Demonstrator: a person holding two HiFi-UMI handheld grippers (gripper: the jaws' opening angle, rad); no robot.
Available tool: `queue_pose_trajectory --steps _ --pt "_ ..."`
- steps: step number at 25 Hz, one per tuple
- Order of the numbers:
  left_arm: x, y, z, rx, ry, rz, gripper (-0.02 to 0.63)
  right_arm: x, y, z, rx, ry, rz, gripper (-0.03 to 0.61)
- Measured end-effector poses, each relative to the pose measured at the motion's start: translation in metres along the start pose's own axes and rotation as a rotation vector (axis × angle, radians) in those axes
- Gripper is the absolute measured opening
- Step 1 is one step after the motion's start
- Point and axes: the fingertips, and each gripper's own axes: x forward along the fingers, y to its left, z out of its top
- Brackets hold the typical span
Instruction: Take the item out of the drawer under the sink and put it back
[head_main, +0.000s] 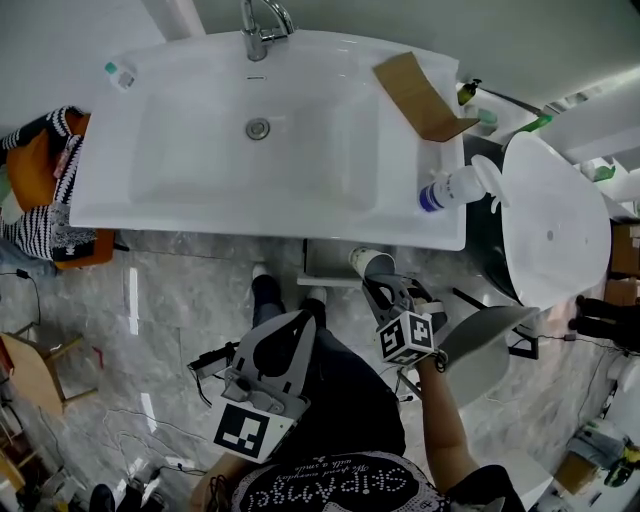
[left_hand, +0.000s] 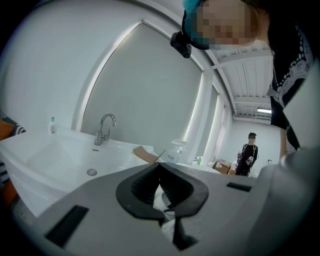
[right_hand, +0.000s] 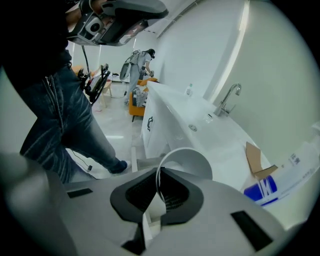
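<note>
The paper cup (head_main: 368, 263) is off the floor in front of the sink (head_main: 250, 218), just below its front edge and toward its right half. It is pinched by its wall in the right tongs (head_main: 382, 285). In the right gripper view one jaw sits inside the rim and the other outside, pressed together on the thin paper. The cup's mouth gapes back toward the tongs and its body runs on ahead of them.

Its long axis therefore lies roughly along the line the right tongs point, slanting down and forward. The base leads toward the cabinet face, and the open end faces the person.

What looks like the pulled-out drawer (head_main: 328, 262) shows as a grey box under the sink edge, just beside the cup on its left. I judge the coming move turns on this: the cup has to travel a little leftward and down, base first, to go in.

The left tongs (head_main: 285, 335) hang lower and nearer the person's body, farther from both cup and drawer. In the left gripper view their jaws meet at the tips with nothing between them.

A spray bottle (head_main: 455, 188) lies on the sink's right rim, with a cardboard piece (head_main: 420, 95) behind it.
</note>
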Motion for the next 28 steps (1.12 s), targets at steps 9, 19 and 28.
queue_pose_trajectory --steps 9,19,28 --pt "0.004 -0.004 -0.011 -0.002 0.022 -0.004 0.003 0.028 0.001 -0.022 -0.002 0.035 0.044 0.025" --pt "0.002 -0.006 -0.023 0.000 0.049 0.003 0.003 0.055 0.008 -0.034 -0.017 0.062 0.093 0.025" --pt "-0.001 -0.006 -0.034 -0.023 0.071 0.007 0.003 0.079 0.013 -0.045 -0.011 0.091 0.125 0.025"
